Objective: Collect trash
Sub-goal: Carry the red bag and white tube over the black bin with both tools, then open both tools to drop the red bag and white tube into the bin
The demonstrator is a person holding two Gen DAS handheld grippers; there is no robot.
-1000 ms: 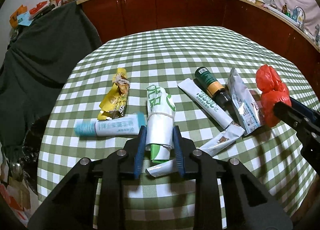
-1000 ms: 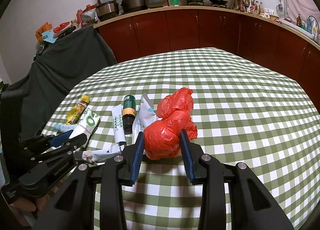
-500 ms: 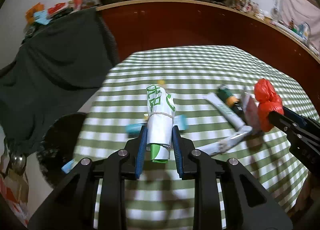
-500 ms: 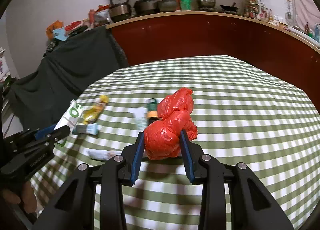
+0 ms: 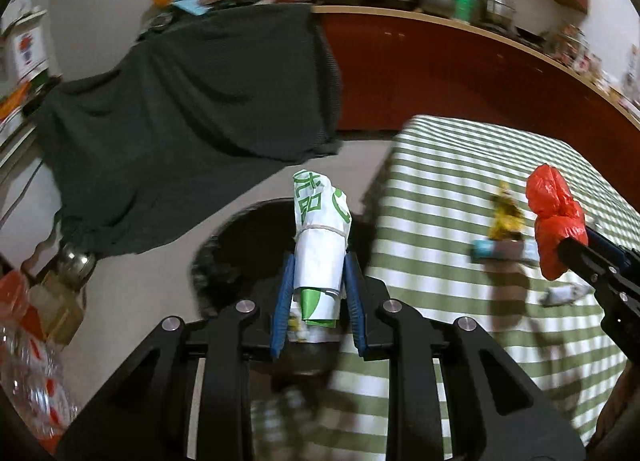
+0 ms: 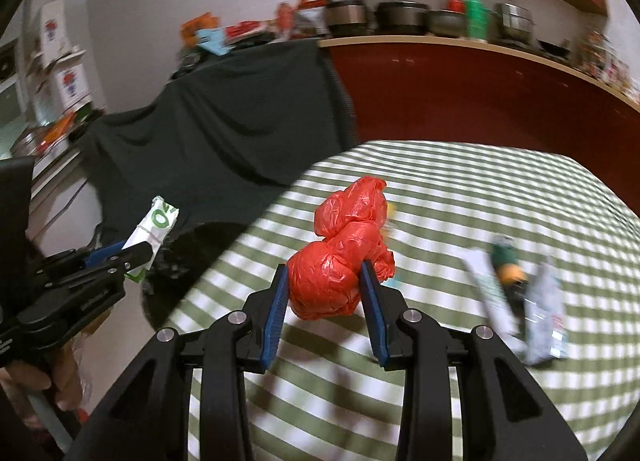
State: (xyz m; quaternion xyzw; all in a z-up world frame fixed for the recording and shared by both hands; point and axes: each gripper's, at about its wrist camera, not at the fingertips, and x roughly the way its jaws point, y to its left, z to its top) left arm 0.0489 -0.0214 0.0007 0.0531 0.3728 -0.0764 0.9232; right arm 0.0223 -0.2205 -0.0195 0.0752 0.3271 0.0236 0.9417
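Beside the checked table (image 5: 460, 165), left gripper (image 5: 318, 293) clamps an upright rolled wrapper (image 5: 320, 253), pointing forward; right gripper (image 6: 326, 301) clutches a red bag (image 6: 340, 261).

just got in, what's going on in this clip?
A person is clearing trash off a checked table with two handheld grippers. The left gripper is shut on a rolled white-and-green wrapper, held past the table edge above a dark bin on the floor. The right gripper is shut on a crumpled red plastic bag, over the table. Tubes and wrappers lie on the cloth.
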